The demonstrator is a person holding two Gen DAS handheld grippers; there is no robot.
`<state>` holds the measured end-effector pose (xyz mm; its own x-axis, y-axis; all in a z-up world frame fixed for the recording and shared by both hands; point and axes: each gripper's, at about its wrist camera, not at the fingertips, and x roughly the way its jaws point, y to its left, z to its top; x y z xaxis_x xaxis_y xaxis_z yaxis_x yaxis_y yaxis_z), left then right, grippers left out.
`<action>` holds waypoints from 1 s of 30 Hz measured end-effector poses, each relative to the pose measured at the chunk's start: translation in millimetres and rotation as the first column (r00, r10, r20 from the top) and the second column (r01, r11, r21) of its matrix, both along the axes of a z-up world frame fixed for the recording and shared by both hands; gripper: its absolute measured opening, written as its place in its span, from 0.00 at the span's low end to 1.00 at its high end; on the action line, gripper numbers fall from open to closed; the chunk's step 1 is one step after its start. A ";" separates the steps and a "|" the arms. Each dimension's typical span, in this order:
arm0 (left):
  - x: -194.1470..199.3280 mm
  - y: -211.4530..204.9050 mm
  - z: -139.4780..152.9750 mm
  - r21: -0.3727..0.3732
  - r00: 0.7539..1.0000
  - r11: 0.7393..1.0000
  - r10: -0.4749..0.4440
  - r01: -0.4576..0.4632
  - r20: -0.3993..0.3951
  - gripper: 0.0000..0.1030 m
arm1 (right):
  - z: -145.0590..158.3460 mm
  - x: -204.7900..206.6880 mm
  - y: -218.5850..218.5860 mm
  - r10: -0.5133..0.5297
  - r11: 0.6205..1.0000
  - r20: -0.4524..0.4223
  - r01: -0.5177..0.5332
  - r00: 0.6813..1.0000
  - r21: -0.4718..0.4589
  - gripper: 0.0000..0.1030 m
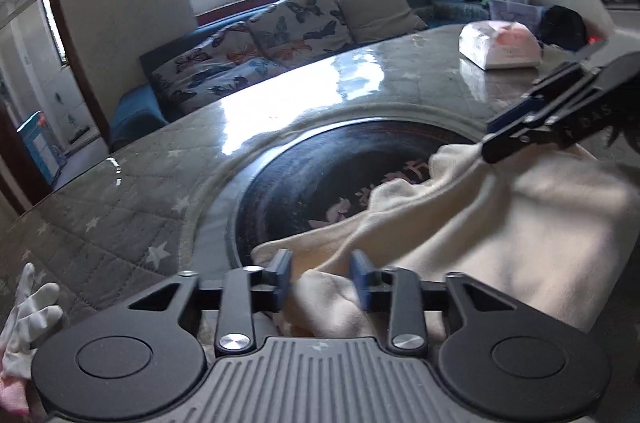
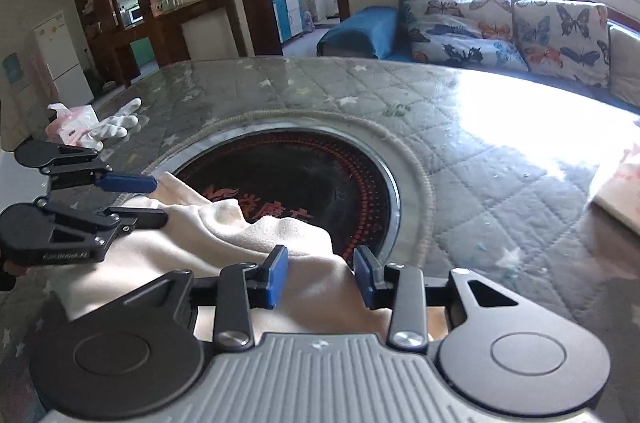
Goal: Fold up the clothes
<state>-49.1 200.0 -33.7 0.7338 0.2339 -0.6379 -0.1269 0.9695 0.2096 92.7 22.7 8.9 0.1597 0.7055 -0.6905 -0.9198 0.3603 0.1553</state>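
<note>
Two grippers, one garment. Left gripper [image 1: 320, 277] and right gripper [image 2: 322, 275] each stand part open, cloth between the pads, not clamped. The cream fleece garment [image 1: 480, 219] lies rumpled, partly over the round black glass hob [image 2: 296, 183]. One white glove [image 2: 116, 127] and one tissue pack [image 1: 500, 45] sit well apart.

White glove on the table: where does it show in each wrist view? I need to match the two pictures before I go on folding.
Left wrist: the white glove lies at the far lower left edge, on the quilted table cover, left of the left gripper.
Right wrist: the glove lies at mid left, beside a pink tissue pack.
Shared landmark: the round black hotplate, with the cream garment draped over its edge.
</note>
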 end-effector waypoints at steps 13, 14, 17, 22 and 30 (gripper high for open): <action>13.9 -10.5 15.3 0.169 0.987 0.980 0.086 -0.108 0.133 0.06 | 2.5 -12.4 2.6 -0.086 0.994 0.118 0.078 0.989 0.076 0.11; 20.6 -8.6 7.6 0.153 0.990 0.982 0.097 -0.112 0.102 0.06 | -4.5 -10.0 6.6 -0.092 0.995 0.107 0.087 0.990 0.053 0.12; 29.3 -5.7 -8.6 0.160 0.991 0.978 0.124 -0.131 0.053 0.13 | -15.0 -5.1 7.9 -0.103 0.995 0.086 0.100 0.991 0.029 0.20; 28.9 -3.6 5.1 0.129 0.985 0.978 0.155 -0.163 0.070 0.23 | 8.2 -5.9 -12.9 -0.131 0.989 0.110 0.123 0.985 0.077 0.21; 45.9 -31.8 18.4 -0.105 0.994 0.994 0.018 -0.008 0.104 0.20 | 1.0 -26.1 -37.3 -0.068 0.998 0.102 0.065 0.992 0.025 0.20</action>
<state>-3.2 168.2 -15.3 0.7953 0.1804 -0.5788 -0.1556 0.9835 0.0928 66.6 -14.6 9.9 0.2763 0.7056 -0.6525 -0.9055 0.4186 0.0694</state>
